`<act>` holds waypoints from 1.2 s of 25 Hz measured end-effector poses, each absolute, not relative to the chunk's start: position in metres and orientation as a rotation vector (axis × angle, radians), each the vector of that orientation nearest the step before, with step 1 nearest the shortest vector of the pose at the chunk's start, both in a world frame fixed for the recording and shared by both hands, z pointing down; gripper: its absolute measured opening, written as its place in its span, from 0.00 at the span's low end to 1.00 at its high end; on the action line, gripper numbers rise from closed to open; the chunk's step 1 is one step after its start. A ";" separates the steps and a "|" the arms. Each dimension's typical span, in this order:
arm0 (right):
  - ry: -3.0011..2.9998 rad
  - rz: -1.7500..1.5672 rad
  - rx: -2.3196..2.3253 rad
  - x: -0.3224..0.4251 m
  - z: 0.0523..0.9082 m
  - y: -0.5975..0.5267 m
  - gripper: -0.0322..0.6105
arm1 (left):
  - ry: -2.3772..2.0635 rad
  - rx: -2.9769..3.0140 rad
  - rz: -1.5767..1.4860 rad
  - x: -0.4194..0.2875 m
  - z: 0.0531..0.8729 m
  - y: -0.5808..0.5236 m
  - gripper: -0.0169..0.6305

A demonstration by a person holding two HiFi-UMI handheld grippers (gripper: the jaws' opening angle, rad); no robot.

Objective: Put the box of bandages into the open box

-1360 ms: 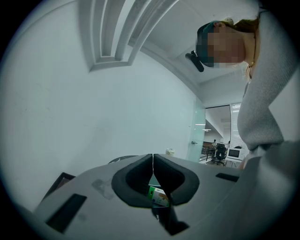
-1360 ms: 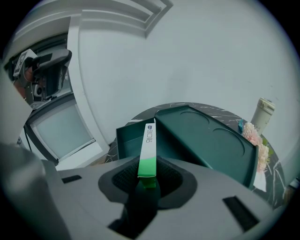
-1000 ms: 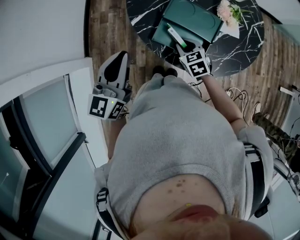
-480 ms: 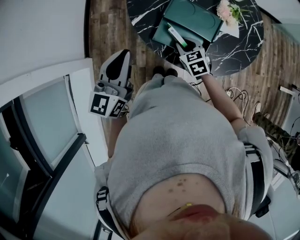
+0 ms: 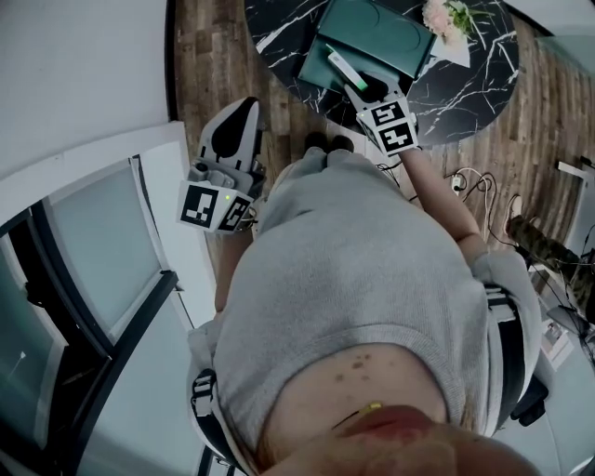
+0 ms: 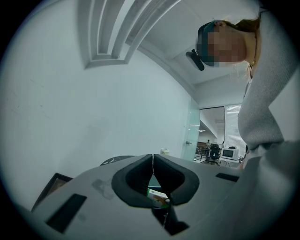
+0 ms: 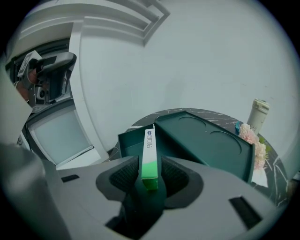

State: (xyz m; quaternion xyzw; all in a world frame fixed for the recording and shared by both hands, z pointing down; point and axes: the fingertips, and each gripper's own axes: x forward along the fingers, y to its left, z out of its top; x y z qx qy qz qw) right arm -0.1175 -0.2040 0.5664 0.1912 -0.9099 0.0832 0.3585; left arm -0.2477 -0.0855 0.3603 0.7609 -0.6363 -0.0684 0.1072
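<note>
The box of bandages (image 7: 149, 154), long and narrow, white fading to green, stands on edge between the jaws of my right gripper (image 7: 150, 177). Those jaws have just been opening, and narrow gaps show on both sides of it. Its far end reaches over the near wall of the open dark green box (image 7: 129, 142), whose lid (image 7: 202, 137) lies back behind. From the head view, the right gripper (image 5: 361, 90) and the bandage box (image 5: 342, 69) sit at the open box's (image 5: 376, 37) near edge. My left gripper (image 5: 239, 105) hangs level beside my body, shut and empty (image 6: 152, 160).
The open box rests on a round black marble table (image 5: 469, 84). Pink flowers (image 5: 444, 16) on a white card lie at its far right, with a white bottle (image 7: 258, 113) behind them. Wood floor (image 5: 209, 56) surrounds the table; a white wall and glass panel (image 5: 93, 270) stand at my left.
The right gripper stays at the open box's near edge with the bandage box between its jaws. The left gripper has not moved. The head view has shifted slightly.
</note>
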 end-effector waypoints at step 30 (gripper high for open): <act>-2.612 0.281 0.975 -0.050 0.432 -0.233 0.26 | -1.528 2.495 -0.176 -0.171 0.355 -0.146 0.05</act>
